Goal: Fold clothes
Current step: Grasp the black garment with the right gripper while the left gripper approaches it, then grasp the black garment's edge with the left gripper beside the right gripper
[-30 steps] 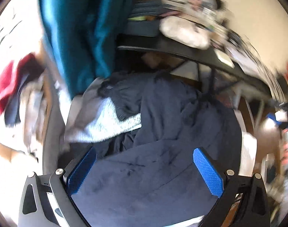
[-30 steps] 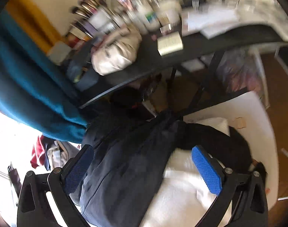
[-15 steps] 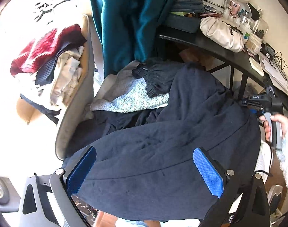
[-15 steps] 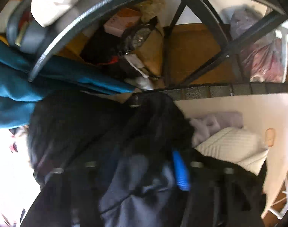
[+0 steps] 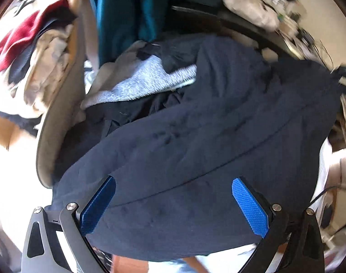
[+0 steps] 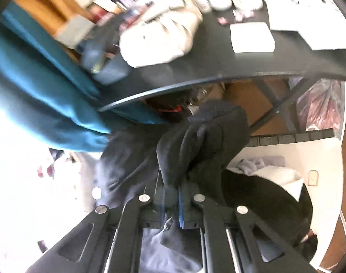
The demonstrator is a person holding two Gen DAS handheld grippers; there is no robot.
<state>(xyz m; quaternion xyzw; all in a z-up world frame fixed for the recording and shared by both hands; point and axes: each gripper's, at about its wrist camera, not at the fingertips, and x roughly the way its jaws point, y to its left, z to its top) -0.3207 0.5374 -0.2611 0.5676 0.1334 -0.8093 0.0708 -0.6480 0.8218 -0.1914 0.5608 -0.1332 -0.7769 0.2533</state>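
Here, garment: the large dark navy soft-fabric garment (image 5: 207, 141) is lying spread over a heap of other clothes, near the edge of the black-topped bench (image 6: 218, 63).
Underneath: a pale grey knitted piece (image 5: 145, 82) and some black cloth are showing from under its upper-left edge.
Right hand-held gripper (image 6: 171, 202): its jaws are standing nearly together, pinching a bunched fold of the navy garment; the cloth is bulging up in a thick wad just beyond the pads.
Left hand-held gripper (image 5: 173, 207): its blue-padded fingers (image 5: 250, 207) are standing wide apart, hovering over the near part of the garment and gripping nothing.
Step in hand: judging by this, getting a second hold on the garment so it can be lifted clear of the heap and spread out.
Doing it well: the left side should be closing on a single edge or corner, well apart from the right's pinch, not on the flat middle where the pads would be gathering several layers.
Risk: the black cloth below may be coming up with it if the grab is going too deep.
Surroundings: a teal hanging cloth (image 5: 123, 16) and a stack of red and beige clothes (image 5: 29, 43) are sitting beyond the heap, blurred.
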